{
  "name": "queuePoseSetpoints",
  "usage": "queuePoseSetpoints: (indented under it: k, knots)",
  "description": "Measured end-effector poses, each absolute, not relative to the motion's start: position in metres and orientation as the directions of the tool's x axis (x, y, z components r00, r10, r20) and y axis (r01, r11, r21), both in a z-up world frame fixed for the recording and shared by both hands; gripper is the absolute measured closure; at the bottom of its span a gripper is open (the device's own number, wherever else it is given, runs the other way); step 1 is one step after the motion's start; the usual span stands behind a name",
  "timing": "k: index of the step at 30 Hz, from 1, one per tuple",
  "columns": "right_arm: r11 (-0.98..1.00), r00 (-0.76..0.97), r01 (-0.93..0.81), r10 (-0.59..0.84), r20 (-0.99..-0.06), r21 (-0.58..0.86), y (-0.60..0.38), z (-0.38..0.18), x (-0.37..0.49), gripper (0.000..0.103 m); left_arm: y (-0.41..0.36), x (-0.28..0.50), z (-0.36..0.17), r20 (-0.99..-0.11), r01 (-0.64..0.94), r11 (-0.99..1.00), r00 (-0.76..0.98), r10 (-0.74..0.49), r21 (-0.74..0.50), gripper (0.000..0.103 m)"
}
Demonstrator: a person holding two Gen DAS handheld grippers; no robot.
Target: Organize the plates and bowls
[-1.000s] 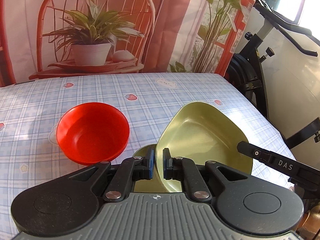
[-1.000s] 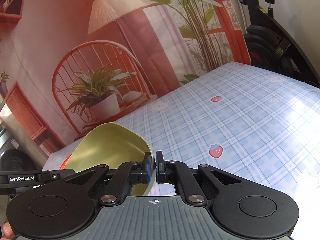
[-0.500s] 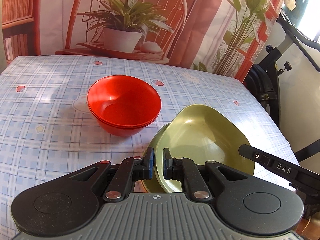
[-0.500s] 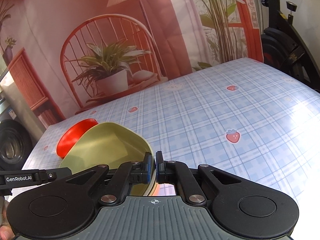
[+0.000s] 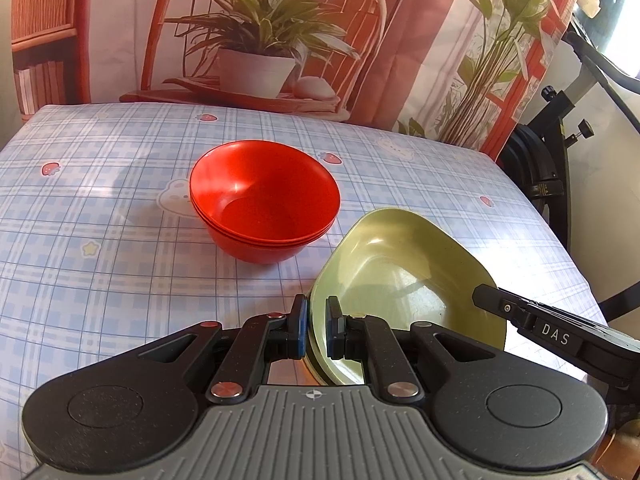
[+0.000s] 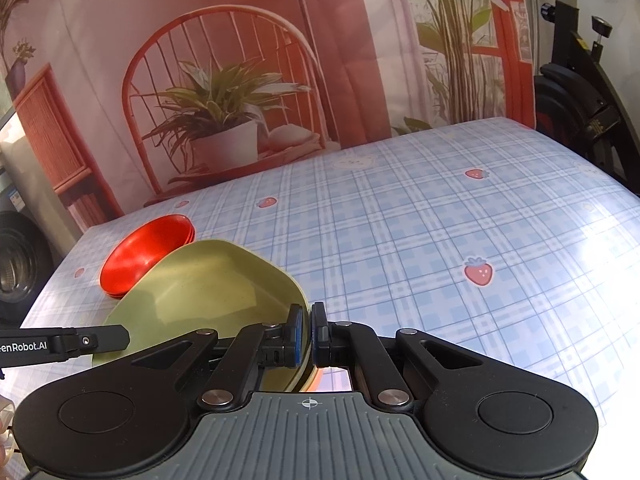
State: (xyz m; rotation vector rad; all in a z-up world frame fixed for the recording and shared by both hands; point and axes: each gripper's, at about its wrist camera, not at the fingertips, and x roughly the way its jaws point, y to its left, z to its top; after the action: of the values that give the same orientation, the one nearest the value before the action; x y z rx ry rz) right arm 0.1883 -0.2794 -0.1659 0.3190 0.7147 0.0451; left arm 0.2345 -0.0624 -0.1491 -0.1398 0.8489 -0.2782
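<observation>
The worktop (image 5: 100, 240), covered in a blue plaid cloth with strawberry prints, carries little beyond the task's own pieces. The step in hand looks like carrying the green plates (image 5: 404, 280) to wherever they are to be grouped: both tools grip the stack at once, the left gripper (image 5: 316, 330) with its jaws clamped on the near left rim and the right gripper (image 6: 306, 334) with its jaws clamped on the opposite rim. The stack is held tilted, its hollow facing the left wrist camera, near the worktop's front right corner; whether its lower edge touches the cloth is hidden by the tools. A second rim line under the top plate suggests two nested pieces, matte olive-green, shallow and rounded-triangular, likely light plastic. The red bowls (image 5: 264, 216), glossy and nested with stepped rims showing, sit on the cloth just beyond and left of the plates. The next move probably calls for levelling the plates, lowering them flat beside the bowls, and parting both jaws evenly so the stack does not slide.
</observation>
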Motion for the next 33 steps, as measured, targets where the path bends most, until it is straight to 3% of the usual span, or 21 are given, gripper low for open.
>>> queuePoseSetpoints:
  k: [6, 13, 18, 33]
  knots:
    - [0.958, 0.759, 0.062, 0.137, -0.637, 0.28, -0.278, -0.167, 0.189, 0.098, -0.063, 0.235, -0.151, -0.726, 0.179, 0.96, 0.628, -0.281, -0.217, 0.093]
    - [0.961, 0.776, 0.05, 0.134, -0.616, 0.273, -0.277, -0.163, 0.18, 0.087, -0.061, 0.232, -0.151, -0.723, 0.168, 0.962, 0.636, -0.271, -0.213, 0.093]
    - [0.959, 0.798, 0.04, 0.139, -0.587, 0.281, -0.283, -0.155, 0.16, 0.087, -0.056, 0.224, -0.147, -0.703, 0.159, 0.96, 0.655, -0.277, -0.23, 0.092]
    - [0.965, 0.767, 0.01, 0.159, -0.622, 0.26, -0.275, -0.156, 0.132, 0.087, -0.056, 0.209, -0.146, -0.683, 0.156, 0.955, 0.67, -0.29, -0.253, 0.092]
